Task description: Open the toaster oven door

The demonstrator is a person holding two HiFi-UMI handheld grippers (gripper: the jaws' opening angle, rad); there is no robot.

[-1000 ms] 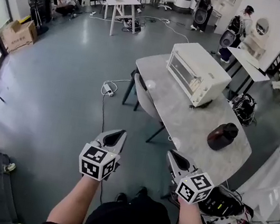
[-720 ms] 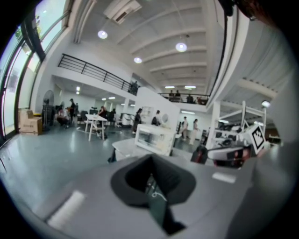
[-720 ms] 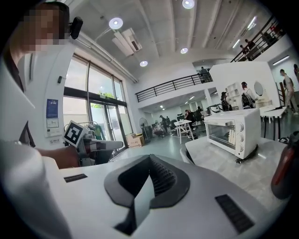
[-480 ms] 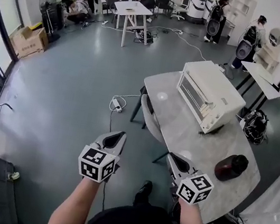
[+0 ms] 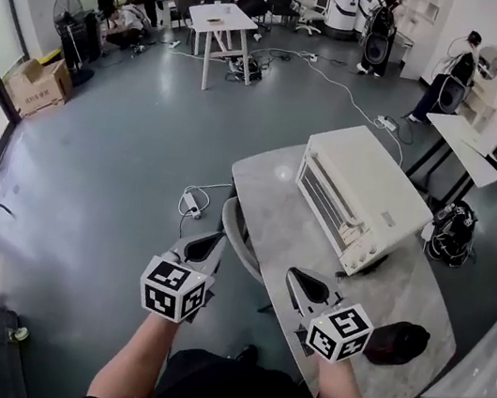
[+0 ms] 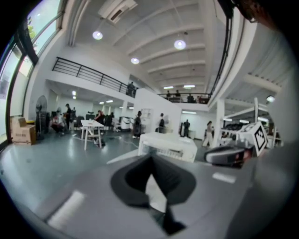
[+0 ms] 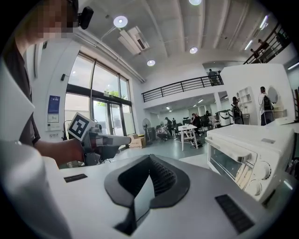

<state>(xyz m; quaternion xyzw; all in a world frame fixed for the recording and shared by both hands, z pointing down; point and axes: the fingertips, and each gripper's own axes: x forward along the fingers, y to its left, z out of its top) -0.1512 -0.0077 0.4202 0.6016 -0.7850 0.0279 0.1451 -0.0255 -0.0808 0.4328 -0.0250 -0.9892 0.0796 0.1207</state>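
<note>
Toaster oven cut off, right gripper view.

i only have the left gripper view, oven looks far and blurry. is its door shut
observer: yes. In the right gripper view the toaster oven has its door shut, and the handle bar runs along the door's top edge.
operator: right gripper holding anything
observer: no. The right gripper has its jaws together with nothing between them, and it is not touching the oven.
operator: anything on the table in the way
observer: the head view shows a dark jar on the table. It sits to the right of the right gripper, not between the gripper and the door.
</note>
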